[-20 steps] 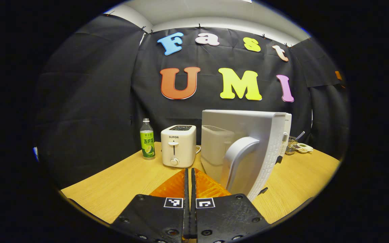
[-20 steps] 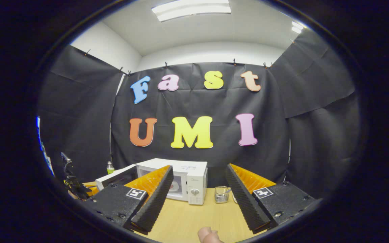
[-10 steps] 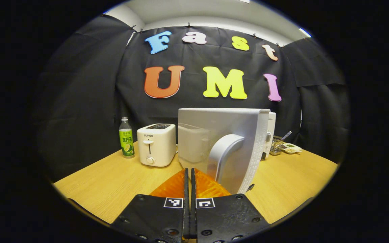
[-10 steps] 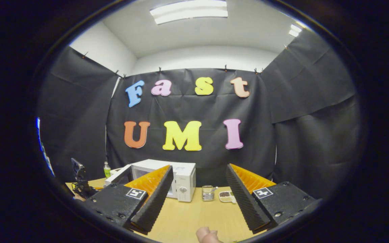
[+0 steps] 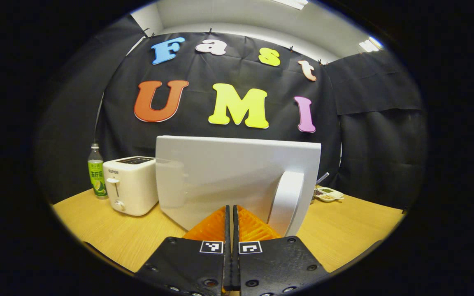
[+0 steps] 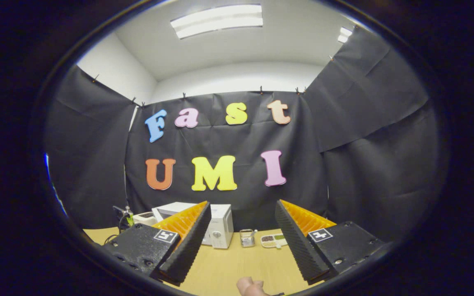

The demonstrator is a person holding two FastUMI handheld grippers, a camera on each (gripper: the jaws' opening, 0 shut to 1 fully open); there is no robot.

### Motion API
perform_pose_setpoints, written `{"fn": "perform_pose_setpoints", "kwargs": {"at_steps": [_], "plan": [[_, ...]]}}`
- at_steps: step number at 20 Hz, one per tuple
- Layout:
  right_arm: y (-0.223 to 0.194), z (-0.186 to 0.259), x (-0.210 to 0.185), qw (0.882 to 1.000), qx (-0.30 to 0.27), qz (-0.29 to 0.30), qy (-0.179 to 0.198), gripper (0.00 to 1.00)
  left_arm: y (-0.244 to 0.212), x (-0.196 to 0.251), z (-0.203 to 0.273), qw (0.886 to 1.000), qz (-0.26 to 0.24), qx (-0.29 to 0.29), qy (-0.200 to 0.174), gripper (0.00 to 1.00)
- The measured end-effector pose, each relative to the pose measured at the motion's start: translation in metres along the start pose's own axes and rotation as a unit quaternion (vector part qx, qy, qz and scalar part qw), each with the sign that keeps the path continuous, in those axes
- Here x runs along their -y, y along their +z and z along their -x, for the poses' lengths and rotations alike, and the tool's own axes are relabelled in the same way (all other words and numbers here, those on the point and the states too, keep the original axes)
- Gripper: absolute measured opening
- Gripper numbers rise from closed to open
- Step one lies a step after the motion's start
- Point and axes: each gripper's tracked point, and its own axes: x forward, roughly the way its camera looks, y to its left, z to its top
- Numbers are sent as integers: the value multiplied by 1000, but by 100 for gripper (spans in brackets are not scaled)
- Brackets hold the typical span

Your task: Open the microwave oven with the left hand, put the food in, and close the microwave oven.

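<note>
In the left gripper view, the left gripper (image 5: pixel 229 213) sits low at the front with its fingers pressed together and nothing between them. Just past its tips stands the white microwave door (image 5: pixel 228 176), its outer face turned toward the camera and its curved handle (image 5: pixel 288 201) near the right edge. Whether the tips touch the door cannot be told. To the left of the door, a white toaster (image 5: pixel 131 185) stands on the wooden surface (image 5: pixel 109 230), and a green-labelled bottle (image 5: pixel 96 172) stands just beyond it by the black wall. To the right, behind the door, a small dish (image 5: pixel 328 194) with food lies on the surface.

In the right gripper view, the right gripper (image 6: pixel 241 234) has its fingers wide apart and empty. A fingertip of a hand (image 6: pixel 250 286) shows at the bottom edge. Farther off, across the surface (image 6: pixel 228 267), the microwave (image 6: pixel 216 224) stands near the wall, partly hidden by one finger. Right of it are a small glass jar (image 6: pixel 246 237) and then the dish (image 6: pixel 273 239).
</note>
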Motion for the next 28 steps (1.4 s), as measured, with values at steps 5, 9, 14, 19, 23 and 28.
{"fn": "perform_pose_setpoints", "kwargs": {"at_steps": [5, 9, 14, 19, 23, 28], "plan": [[-4, 1, 12, 1000, 3, -7, -5, 100, -13, 17, -46, 1000, -10, -24, -14, 0], [-9, -8, 16, 1000, -1, -12, -4, 100, -9, 37, -76, 999, -32, -27, -27, 0], [-18, -19, 20, 1000, -10, -11, -5, 100, 5, 60, -107, 998, -52, -14, -35, 0], [-30, -27, 24, 1000, -28, -8, -1, 100, 6, 60, -145, 997, -67, -22, -14, 0], [-32, -32, 27, 999, -33, -6, 0, 100, 2, 58, -169, 997, -70, -29, 1, 0], [-37, -38, 28, 999, -41, -5, 3, 100, 0, 53, -178, 995, -95, -20, 18, 0]]}}
